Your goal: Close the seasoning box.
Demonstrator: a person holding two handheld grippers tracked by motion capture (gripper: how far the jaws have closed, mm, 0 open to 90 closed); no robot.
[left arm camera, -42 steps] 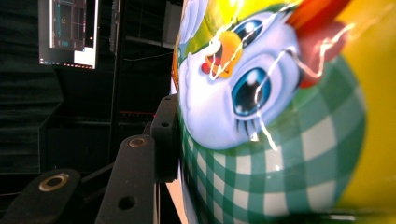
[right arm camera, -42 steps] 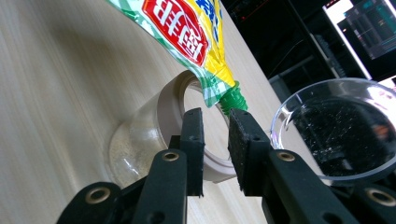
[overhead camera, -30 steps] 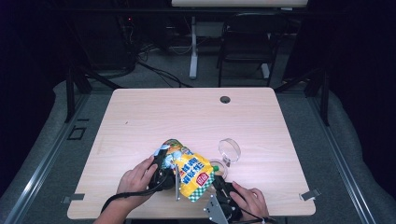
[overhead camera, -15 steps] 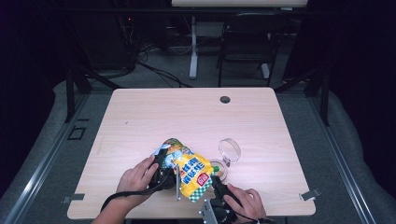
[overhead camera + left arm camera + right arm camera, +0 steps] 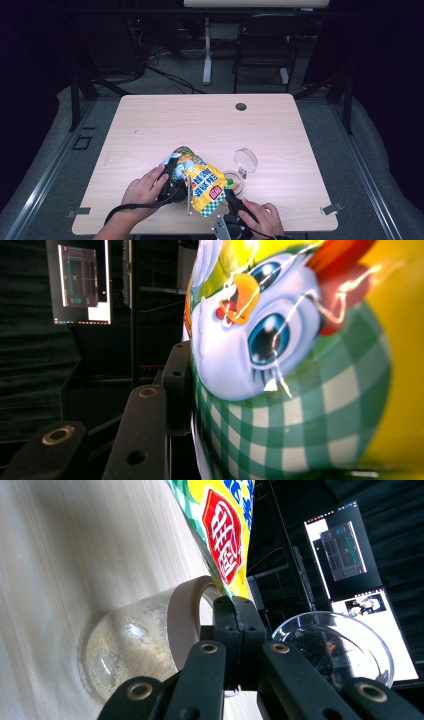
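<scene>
Your left tongs [image 5: 176,176] are clamped around the upper part of the shiny yellow foil snack bag [image 5: 202,186] with its green-and-white check and cartoon face; in the left gripper view one black jaw lies flat against the bag's side [image 5: 310,390], and the bulging foil is right up against the lens. The bag sits low on the pale wooden table [image 5: 210,125], near its front edge at about six o'clock from the table's middle, lifted and slanted between your two hands. Your left hand [image 5: 145,189] wraps its gripper at the bag's nine o'clock side.

Your right tongs [image 5: 231,197] have just been closing and now stand clenched tight on the bag's lower corner: in the right gripper view the two jaws meet with the thin yellow edge [image 5: 230,545] pinched between their tips. Your right hand [image 5: 260,219] is at the bag's five o'clock, at the table's front edge.

Just beyond that pinched corner sits the small clear round plastic container [image 5: 234,181] with pale crumbs inside, at three o'clock of the bag; the right gripper view has it just behind the jaws [image 5: 130,640]. Its clear round lid [image 5: 245,161] stands tilted just beside it, toward one o'clock. A small dark round hole [image 5: 241,106] sits near the table's far edge at twelve o'clock.
</scene>
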